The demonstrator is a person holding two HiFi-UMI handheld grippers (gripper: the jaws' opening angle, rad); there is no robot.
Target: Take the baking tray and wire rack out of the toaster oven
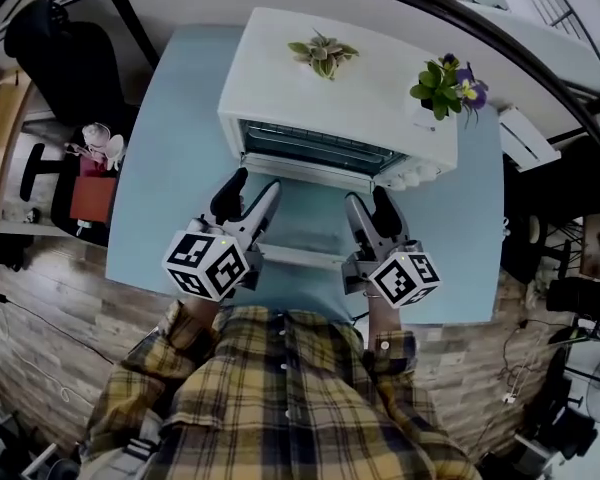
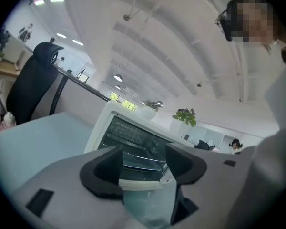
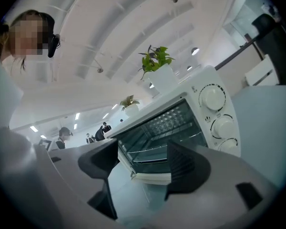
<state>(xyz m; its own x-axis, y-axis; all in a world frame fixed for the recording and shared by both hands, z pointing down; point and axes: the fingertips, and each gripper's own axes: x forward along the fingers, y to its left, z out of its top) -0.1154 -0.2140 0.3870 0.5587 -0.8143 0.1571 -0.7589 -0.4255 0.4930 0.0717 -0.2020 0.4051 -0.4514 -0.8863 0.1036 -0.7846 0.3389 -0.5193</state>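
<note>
- Left tongs (image 1: pixel 253 186) hover over the toaster oven's (image 1: pixel 340 88) dropped door (image 1: pixel 305 226), spread apart with nothing gripped.
- Right tongs (image 1: pixel 367 198) alongside, likewise apart and empty.

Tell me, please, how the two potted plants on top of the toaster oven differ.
The spiky plant is a low rosette of pale, pointed leaves. The flowering plant is bushier and darker green, with purple blooms. The spiky plant sits near the middle of the toaster oven top, while the flowering plant stands at the end above the knobs. Both are small and upright, in white pots.
</note>
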